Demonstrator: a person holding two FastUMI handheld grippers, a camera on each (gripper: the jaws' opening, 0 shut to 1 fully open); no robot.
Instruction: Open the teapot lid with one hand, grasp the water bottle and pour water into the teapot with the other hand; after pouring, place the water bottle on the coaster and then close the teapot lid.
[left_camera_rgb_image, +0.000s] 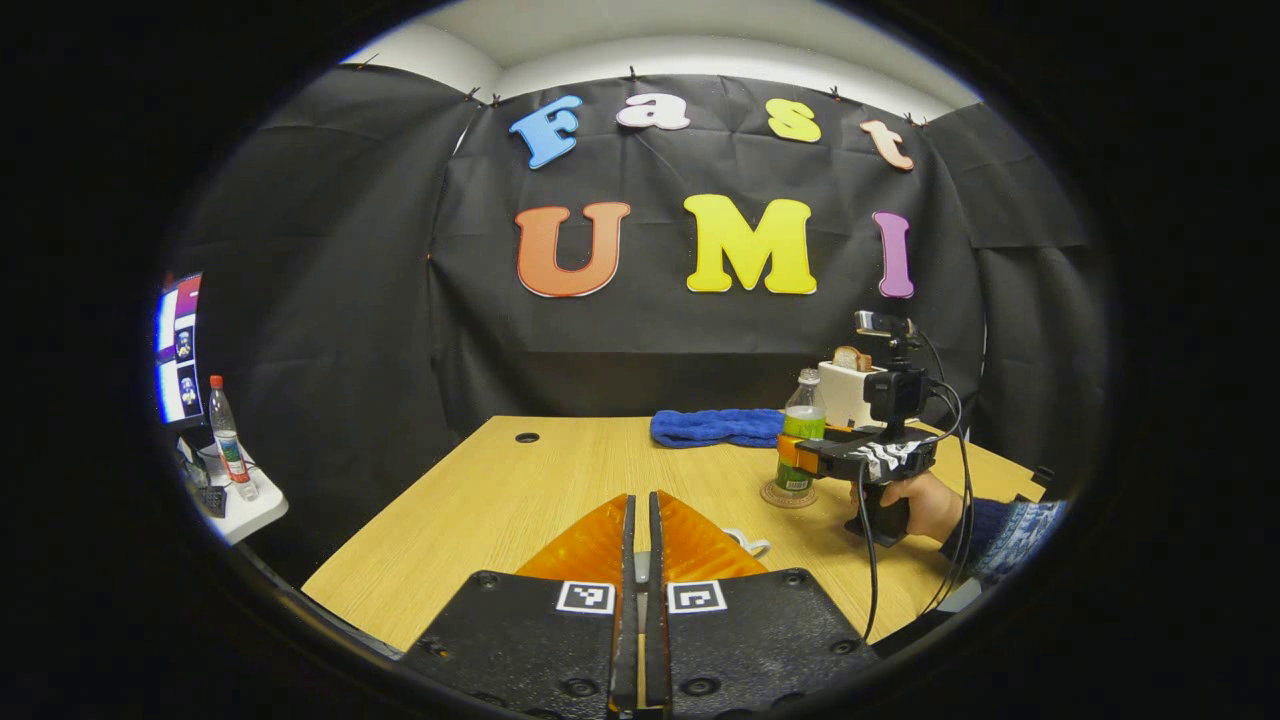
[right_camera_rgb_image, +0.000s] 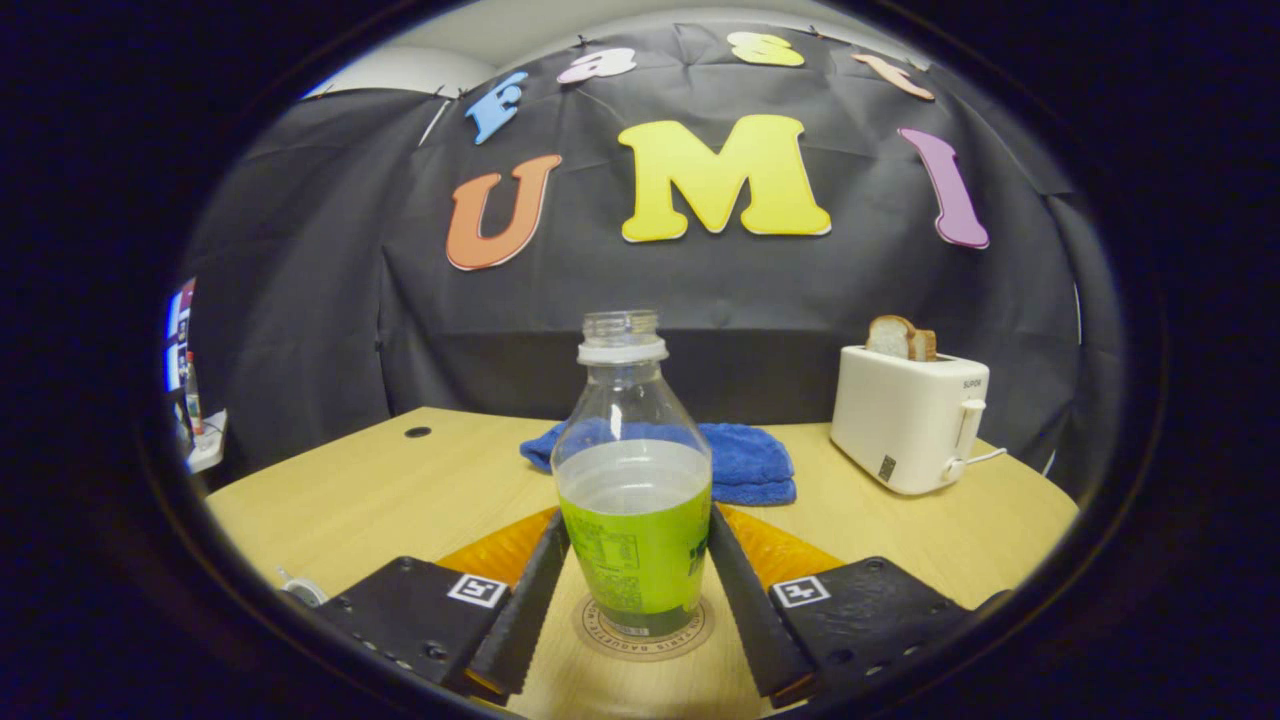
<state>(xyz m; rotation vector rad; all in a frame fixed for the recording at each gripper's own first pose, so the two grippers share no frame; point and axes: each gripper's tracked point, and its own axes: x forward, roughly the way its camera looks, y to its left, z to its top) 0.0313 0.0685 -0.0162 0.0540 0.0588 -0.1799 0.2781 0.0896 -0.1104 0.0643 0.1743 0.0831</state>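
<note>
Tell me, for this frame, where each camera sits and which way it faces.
Left gripper view: rides the left tongs, fingers together, low over the table, facing the back wall; shows the right tongs and the hand holding them.
Right gripper view: rides the right tongs, facing the water bottle standing on the coaster between its fingers, jaws flanking it.
Shared: bottle, coaster, blue towel, toaster.
</note>
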